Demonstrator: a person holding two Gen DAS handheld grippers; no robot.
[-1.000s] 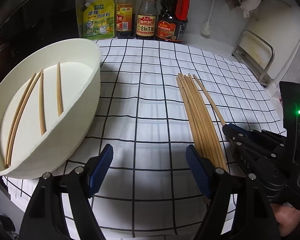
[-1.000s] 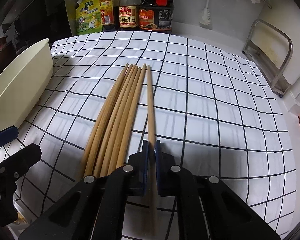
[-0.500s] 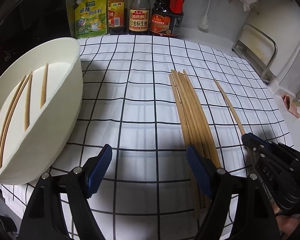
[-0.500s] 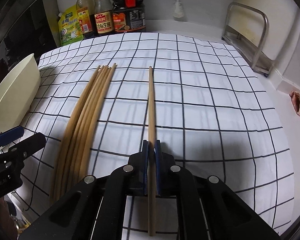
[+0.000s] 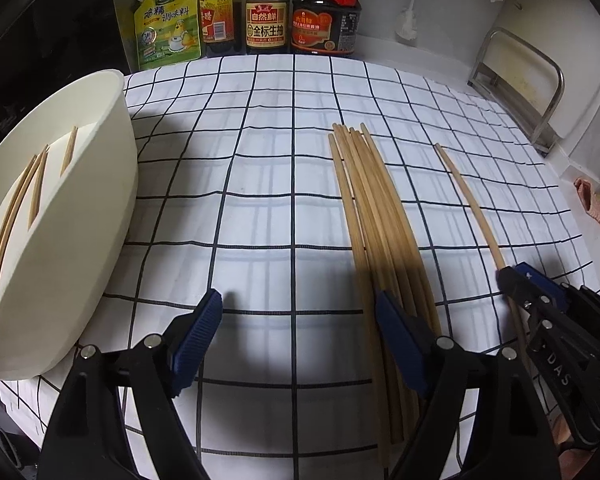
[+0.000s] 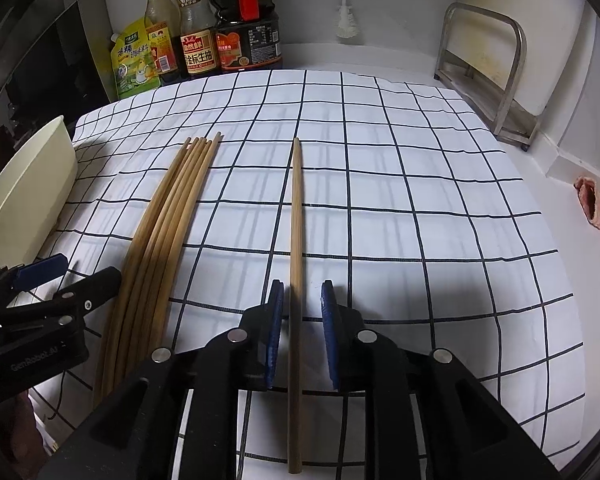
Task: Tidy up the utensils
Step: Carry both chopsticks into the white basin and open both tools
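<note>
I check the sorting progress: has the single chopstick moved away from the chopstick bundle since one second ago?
Yes. The single chopstick now lies apart, right of the bundle; the right gripper is opening around it.

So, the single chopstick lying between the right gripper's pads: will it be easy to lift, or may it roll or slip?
The single chopstick looks thin, straight and wooden, so probably stiff and light. Its shaft seems round, so it may roll on the checked cloth. The right hand-held gripper is opening around its near end, so a lift there could let the far tip droop.

Tray [image 5: 60, 240] cropped at left edge
</note>
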